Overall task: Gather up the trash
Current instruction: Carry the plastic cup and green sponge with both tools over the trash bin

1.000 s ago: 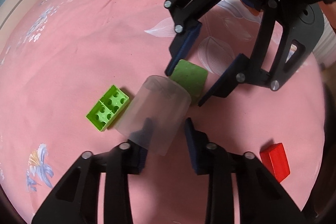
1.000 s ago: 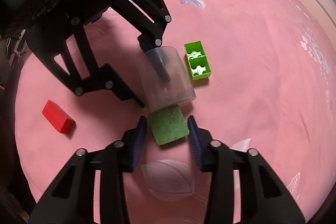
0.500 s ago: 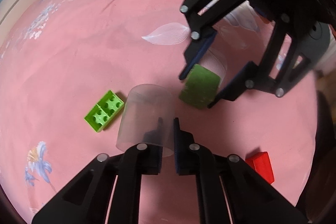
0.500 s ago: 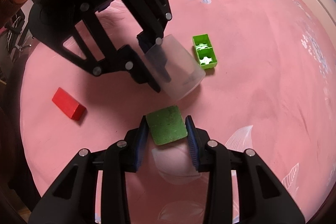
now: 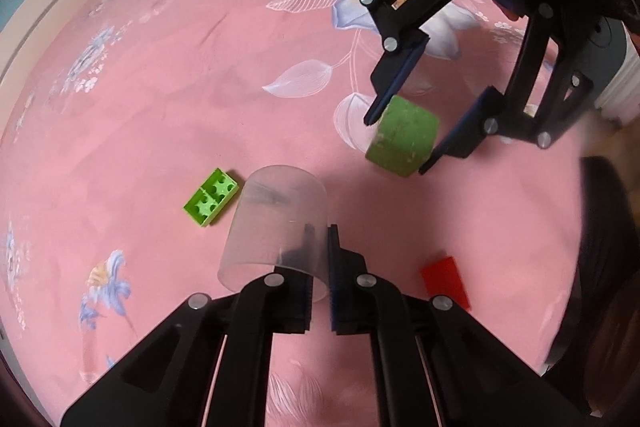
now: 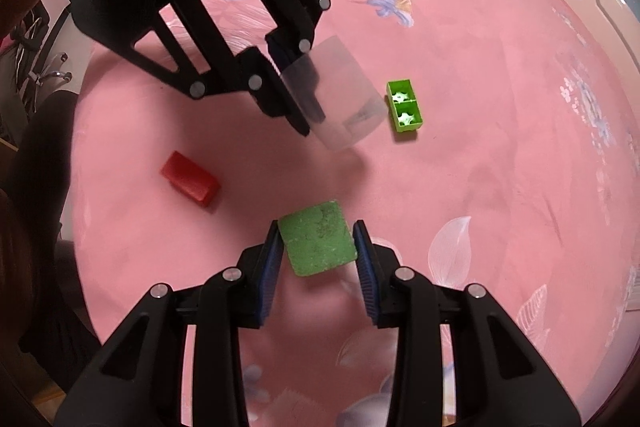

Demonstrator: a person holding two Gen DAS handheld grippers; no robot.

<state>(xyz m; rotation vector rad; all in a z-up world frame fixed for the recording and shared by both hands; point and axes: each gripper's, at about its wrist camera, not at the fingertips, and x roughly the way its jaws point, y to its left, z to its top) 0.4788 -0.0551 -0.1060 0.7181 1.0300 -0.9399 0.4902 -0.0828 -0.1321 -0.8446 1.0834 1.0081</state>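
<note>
The left gripper (image 5: pixel 318 259) has its jaws drawn tight on the wall of a clear plastic cup (image 5: pixel 276 223): one finger sits inside the cup's mouth, the other outside, and the thin rim is pinched between them. The cup is held off the pink flowered cloth (image 5: pixel 160 99), lying tilted with its closed end pointing away from the gripper. Seen from the right wrist, the same cup (image 6: pixel 340 99) hangs from the left gripper (image 6: pixel 300 107) at the far side of the scene.

The right gripper (image 6: pixel 316 243) has its jaws at a narrow spread, clamped on a green block (image 6: pixel 318 239) whose two opposite sides press against the blue pads. The block's face looks rough and speckled. In the left wrist view the green block (image 5: pixel 404 143) is raised above the cloth, far right of the cup, between the fingers of the right gripper (image 5: pixel 396 147).

A bright green toy brick (image 5: pixel 210 202) with four studs lies on the cloth just left of the cup. A red block (image 6: pixel 190 179) lies on the cloth to the left of the green block, apart from both grippers.

No writing, brand or label can be read on any of these things.
</note>
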